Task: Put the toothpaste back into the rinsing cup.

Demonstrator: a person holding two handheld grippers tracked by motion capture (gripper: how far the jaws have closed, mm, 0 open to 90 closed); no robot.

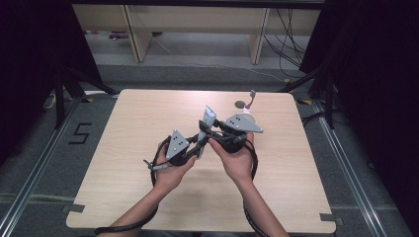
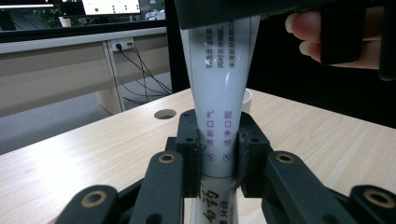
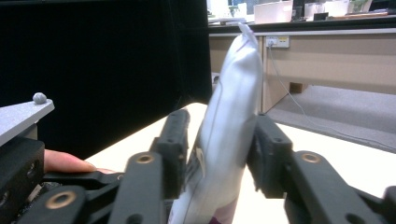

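Observation:
A white toothpaste tube (image 1: pixel 209 117) with printed purple and black text stands upright above the middle of the wooden table (image 1: pixel 138 128), its crimped flat end on top. My left gripper (image 1: pixel 200 142) is shut on the tube's lower body (image 2: pixel 219 93), its pads (image 2: pixel 189 149) pressing both sides. My right gripper (image 1: pixel 213 129) reaches in from the right and holds the tube higher up. In the right gripper view the tube (image 3: pixel 229 116) bulges between the pads (image 3: pixel 266 154), which lie against both of its sides. Both hands are close together.
A round hole (image 1: pixel 240 104) is cut in the table near its far edge. A small white round object (image 2: pixel 246 99) lies on the table just behind the tube, and a small pink and grey item (image 1: pixel 252 97) sits at the far edge. Desks and cables stand beyond.

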